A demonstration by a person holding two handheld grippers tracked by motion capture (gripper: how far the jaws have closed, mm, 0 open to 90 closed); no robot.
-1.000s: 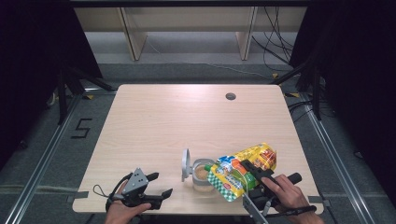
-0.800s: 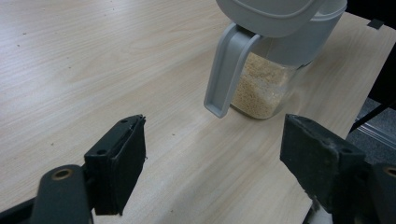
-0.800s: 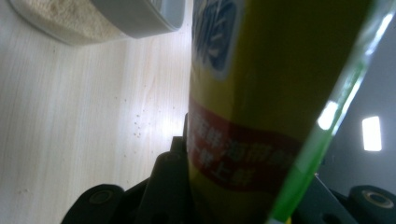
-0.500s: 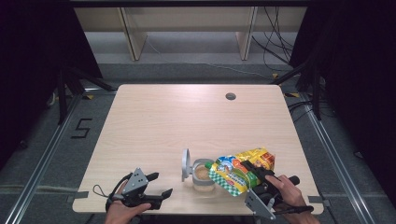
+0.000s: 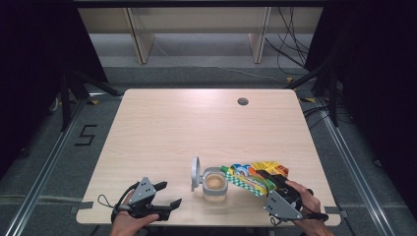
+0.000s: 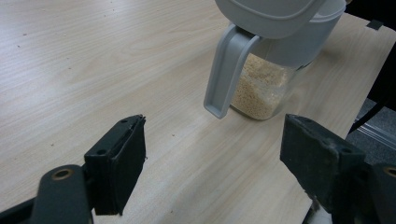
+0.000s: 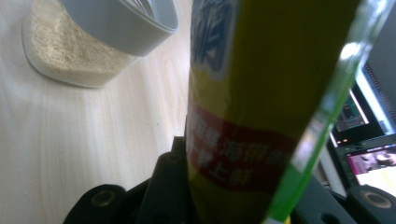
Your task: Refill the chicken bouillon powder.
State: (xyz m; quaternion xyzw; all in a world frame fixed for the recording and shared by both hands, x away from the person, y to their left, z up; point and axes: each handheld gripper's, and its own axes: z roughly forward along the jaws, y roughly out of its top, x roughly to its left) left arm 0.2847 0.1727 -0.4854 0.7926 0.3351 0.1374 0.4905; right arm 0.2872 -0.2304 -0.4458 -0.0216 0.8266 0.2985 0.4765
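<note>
A clear jar (image 5: 215,185) with a grey rim holds pale grains and stands near the table's front edge; its grey lid (image 5: 195,173) is flipped up on its left side. My right gripper (image 5: 269,180) is shut on a yellow and green snack bag (image 5: 251,178), which lies tilted with its top end at the jar's right rim. In the right gripper view the bag (image 7: 261,93) stands close between the jaws, with the jar (image 7: 88,42) beyond at the upper left. My left gripper (image 5: 168,193) rests open at the front left; its view looks at the jar (image 6: 266,79).
The wooden table (image 5: 196,123) has a round cable hole (image 5: 242,102) at the back right. Its front edge runs just under both hands. Shelving legs and cables stand on the floor behind the table.
My right gripper has carried the bag left and lowered it, so its top end now reaches the jar's rim. The left gripper has stayed where it was.
</note>
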